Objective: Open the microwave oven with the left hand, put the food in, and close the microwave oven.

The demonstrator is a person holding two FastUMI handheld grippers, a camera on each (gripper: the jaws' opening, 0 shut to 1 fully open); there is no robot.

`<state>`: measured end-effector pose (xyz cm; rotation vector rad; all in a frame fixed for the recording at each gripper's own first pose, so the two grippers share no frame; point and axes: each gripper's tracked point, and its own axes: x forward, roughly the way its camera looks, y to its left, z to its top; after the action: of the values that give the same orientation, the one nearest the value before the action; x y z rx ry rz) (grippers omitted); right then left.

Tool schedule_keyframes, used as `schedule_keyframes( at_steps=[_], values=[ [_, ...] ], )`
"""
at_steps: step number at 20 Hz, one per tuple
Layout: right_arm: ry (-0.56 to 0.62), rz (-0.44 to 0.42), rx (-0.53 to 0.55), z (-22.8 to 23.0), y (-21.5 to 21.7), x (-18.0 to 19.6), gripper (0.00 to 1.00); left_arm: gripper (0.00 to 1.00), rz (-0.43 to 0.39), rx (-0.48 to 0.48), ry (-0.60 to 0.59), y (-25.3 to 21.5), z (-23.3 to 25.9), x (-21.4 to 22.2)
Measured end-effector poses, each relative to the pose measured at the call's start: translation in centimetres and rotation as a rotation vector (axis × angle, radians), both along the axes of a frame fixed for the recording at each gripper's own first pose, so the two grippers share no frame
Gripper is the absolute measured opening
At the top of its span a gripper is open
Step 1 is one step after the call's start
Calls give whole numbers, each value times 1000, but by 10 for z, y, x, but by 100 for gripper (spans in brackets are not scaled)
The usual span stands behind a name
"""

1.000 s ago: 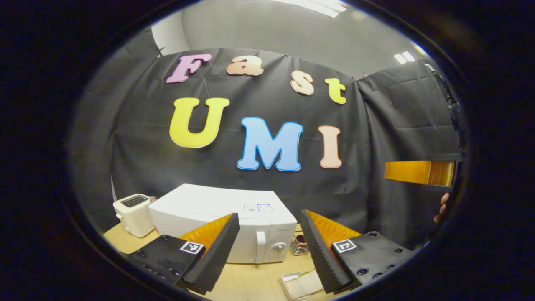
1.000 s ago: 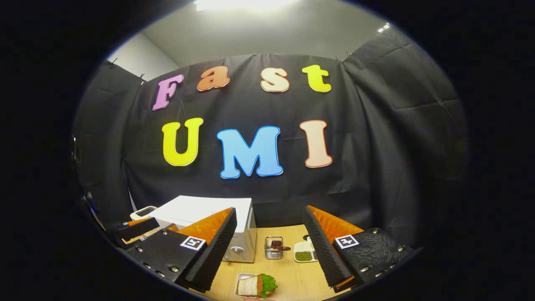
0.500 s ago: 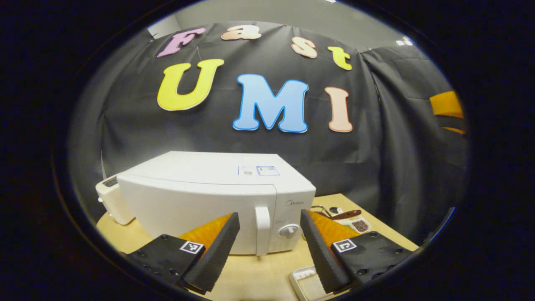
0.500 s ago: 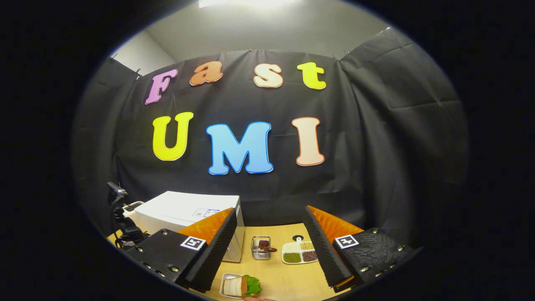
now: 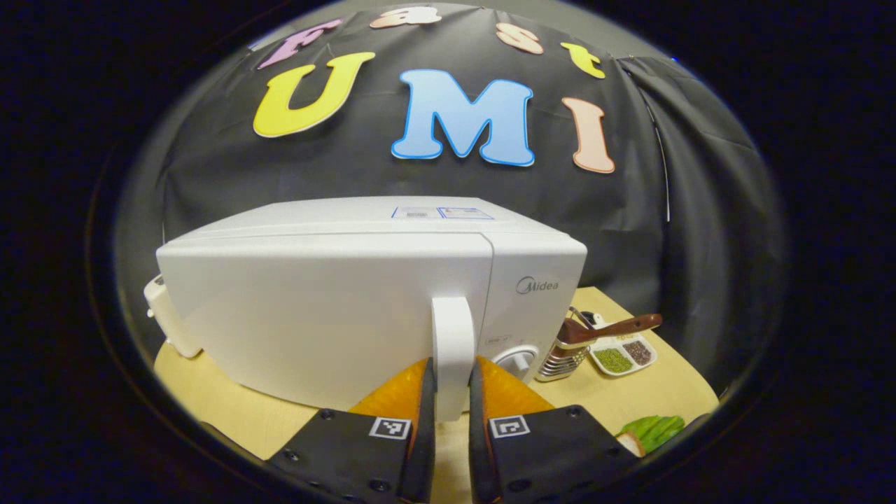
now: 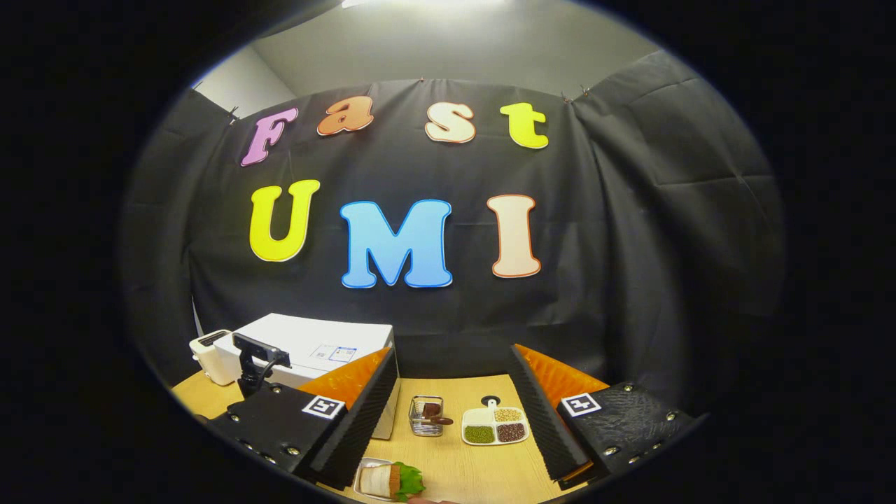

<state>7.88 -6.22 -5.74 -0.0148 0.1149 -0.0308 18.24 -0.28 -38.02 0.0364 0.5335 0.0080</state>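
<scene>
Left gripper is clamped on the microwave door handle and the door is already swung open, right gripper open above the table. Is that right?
Not quite: in the left gripper view the microwave door is shut, flush with the control panel. The left gripper is closed on the door handle, and the right gripper view shows the right gripper open above the table.

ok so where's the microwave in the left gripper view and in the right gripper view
Left gripper view: the microwave is at the centre, its door handle between the left gripper.
Right gripper view: lower left, behind one finger.
Shared landmark: the divided seed dish beside it.
</scene>
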Motion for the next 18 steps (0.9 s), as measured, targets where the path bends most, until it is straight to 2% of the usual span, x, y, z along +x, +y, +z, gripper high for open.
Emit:
schedule_keyframes(
  at_steps=[2,3,4,5,6,10,15,18],
  values=[
    [5,-5,4,-2,-2,-3,97,17,-3,-10,19,0,1,-3],
    [8,-3,4,-3,-1,-4,97,18,-6,-11,24,0,2,-3],
    [6,-5,4,-3,-2,-5,96,12,-14,-5,28,0,2,-3],
    [6,-5,9,-2,-2,-5,96,14,-18,-2,35,0,2,-2],
    [4,-1,15,-2,-2,-7,96,6,-20,-1,41,0,-1,-3],
    [-11,8,9,3,0,-13,96,7,-21,-38,76,-1,1,-10],
    [-12,24,18,1,9,-25,96,5,-41,-33,96,5,11,-94],
    [-1,54,28,-2,25,-32,97,7,-52,-36,121,15,15,-127]
  ],
)
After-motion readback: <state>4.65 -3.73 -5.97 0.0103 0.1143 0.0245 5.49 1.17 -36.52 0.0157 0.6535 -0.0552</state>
